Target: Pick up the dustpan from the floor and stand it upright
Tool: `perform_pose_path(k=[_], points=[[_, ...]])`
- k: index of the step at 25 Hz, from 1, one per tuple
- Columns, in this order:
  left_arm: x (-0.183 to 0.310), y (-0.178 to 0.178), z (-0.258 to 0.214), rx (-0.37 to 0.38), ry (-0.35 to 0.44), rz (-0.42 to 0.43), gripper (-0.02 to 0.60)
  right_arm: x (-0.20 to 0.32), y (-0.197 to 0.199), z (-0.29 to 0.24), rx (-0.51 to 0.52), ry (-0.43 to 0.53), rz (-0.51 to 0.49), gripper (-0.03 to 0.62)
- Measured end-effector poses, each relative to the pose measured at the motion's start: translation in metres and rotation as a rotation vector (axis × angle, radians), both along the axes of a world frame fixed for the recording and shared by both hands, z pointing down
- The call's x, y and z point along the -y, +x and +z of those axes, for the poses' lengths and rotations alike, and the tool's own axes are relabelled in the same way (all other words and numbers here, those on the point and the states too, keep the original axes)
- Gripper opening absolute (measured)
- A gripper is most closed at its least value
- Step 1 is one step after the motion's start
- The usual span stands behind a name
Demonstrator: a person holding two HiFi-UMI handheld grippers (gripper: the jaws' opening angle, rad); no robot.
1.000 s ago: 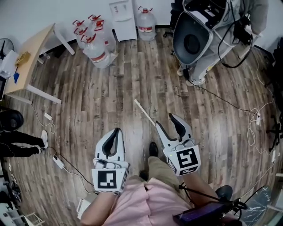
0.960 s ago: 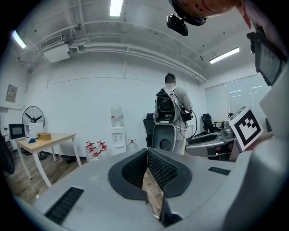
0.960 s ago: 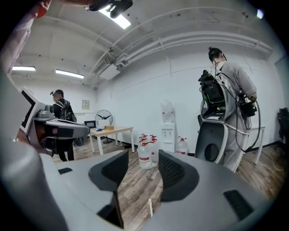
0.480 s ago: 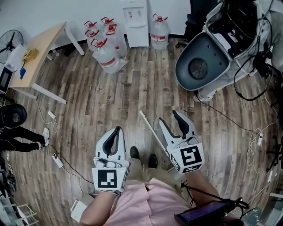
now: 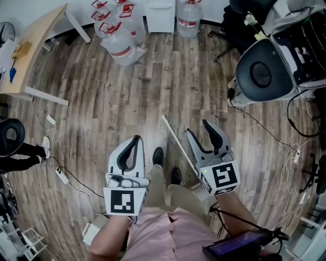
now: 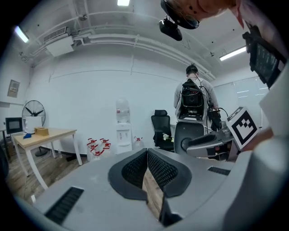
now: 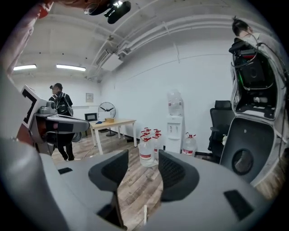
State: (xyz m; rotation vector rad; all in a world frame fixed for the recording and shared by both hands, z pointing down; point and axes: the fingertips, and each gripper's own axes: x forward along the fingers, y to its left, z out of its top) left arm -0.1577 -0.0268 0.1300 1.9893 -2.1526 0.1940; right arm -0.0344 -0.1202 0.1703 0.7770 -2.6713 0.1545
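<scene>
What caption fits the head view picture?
Left hand-held gripper shut, right hand-held gripper open beside a white stick, above wood floor.

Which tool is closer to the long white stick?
Right. The right tool is close beside the white stick, just on its right side. The left tool is farther off, on the stick's left side.

A thin white stick (image 5: 175, 144) lies on the wood-plank floor (image 5: 168, 76) between the left gripper (image 5: 133, 140) and the right gripper (image 5: 197, 128), nearer the right one. Ahead to the left, clear red-capped water jugs (image 5: 119, 38) stand beside a white dispenser (image 5: 160, 7), with a pale wooden table (image 5: 30, 51) further left. A grey round-shelled machine (image 5: 265, 74) stands ahead to the right.
</scene>
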Motion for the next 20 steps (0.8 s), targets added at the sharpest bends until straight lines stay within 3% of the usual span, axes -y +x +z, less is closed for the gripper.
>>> perform_pose_path(k=[10, 20], points=[[0.060, -0.051, 0.116, -0.044, -0.087, 0.083, 0.014, 0.038, -0.060, 0.124, -0.100, -0.088, -0.044, 0.214], [0.087, -0.061, 0.248, -0.076, -0.167, 0.122, 0.014, 0.045, -0.077, 0.276, -0.211, -0.165, -0.090, 0.214]])
